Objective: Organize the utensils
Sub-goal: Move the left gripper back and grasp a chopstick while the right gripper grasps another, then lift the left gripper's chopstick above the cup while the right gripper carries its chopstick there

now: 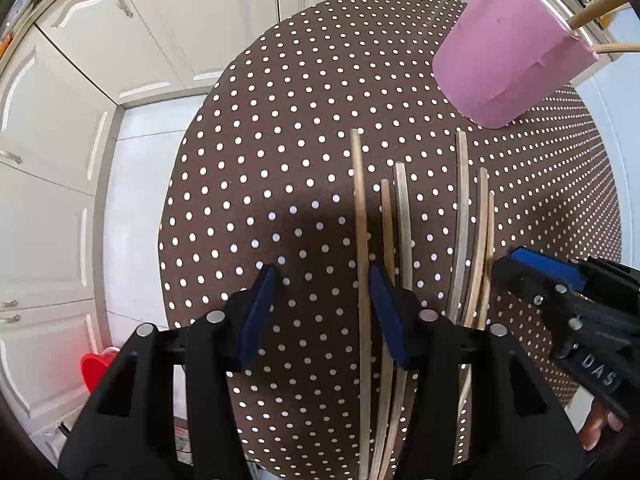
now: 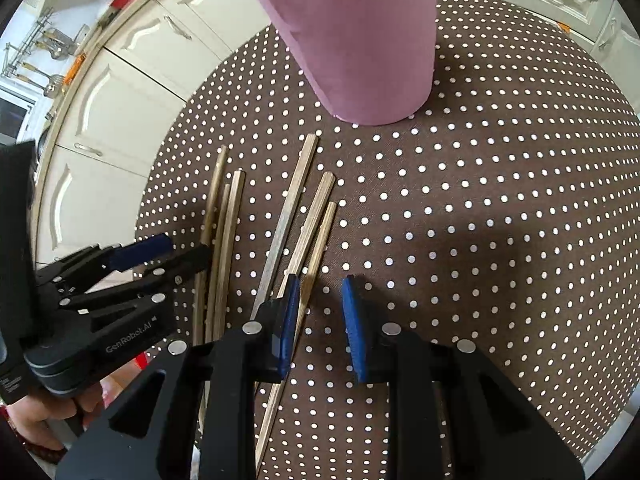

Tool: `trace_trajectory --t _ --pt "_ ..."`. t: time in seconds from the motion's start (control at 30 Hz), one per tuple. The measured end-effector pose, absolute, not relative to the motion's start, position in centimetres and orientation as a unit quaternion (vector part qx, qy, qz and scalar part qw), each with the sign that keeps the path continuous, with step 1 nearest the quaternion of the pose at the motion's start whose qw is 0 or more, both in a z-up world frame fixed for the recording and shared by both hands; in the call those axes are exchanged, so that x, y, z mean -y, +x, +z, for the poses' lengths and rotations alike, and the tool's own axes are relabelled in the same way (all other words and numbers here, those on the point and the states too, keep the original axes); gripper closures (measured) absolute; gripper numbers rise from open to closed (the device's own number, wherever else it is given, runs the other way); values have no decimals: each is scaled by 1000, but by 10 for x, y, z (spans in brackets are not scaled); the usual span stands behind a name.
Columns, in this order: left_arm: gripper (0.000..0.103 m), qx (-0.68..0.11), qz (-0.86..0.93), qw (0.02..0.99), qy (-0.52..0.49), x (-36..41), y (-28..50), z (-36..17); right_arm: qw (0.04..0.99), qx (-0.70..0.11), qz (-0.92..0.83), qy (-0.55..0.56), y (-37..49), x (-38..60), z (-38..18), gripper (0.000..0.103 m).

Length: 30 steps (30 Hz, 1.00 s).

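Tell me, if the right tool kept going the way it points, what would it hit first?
Probably the polka-dot tablecloth: the right tool points steeply down with only cloth between its pads. The nearest chopstick lies just beside its left pad.

I'm working in a home kitchen: cream panelled cabinet doors (image 1: pixel 92 36) with metal handles ring my round table (image 2: pixel 500 208) (brown polka-dot cloth), and ladles and whisks hang on a wall rail (image 2: pixel 36 60) beyond the table's far left edge.
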State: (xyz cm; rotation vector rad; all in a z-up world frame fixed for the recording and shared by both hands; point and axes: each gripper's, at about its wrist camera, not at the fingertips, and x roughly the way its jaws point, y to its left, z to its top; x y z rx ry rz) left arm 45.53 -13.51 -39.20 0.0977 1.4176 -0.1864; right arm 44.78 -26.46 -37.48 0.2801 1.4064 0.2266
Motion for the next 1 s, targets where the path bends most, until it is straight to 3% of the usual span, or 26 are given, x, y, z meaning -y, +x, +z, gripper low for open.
trace_trajectory --t 0.23,0.3,0.37,0.43,0.53,1.0 --pt "55 -647 -78 756 62 141 463 -397 756 -643 94 79 461 237 -378 82" --pt "60 -645 -74 758 64 142 466 -397 759 -641 96 58 462 228 -378 82" --pt "75 -644 -75 759 58 143 469 -396 761 -640 97 52 463 224 -379 84" --pt "83 -644 -76 759 54 142 470 -395 761 -640 95 54 464 228 -381 93" --pt "95 -647 -82 757 34 138 468 -394 754 -644 107 71 466 238 -385 96" --pt "97 -624 -115 773 -27 121 451 -350 761 -624 120 128 457 285 -356 99"
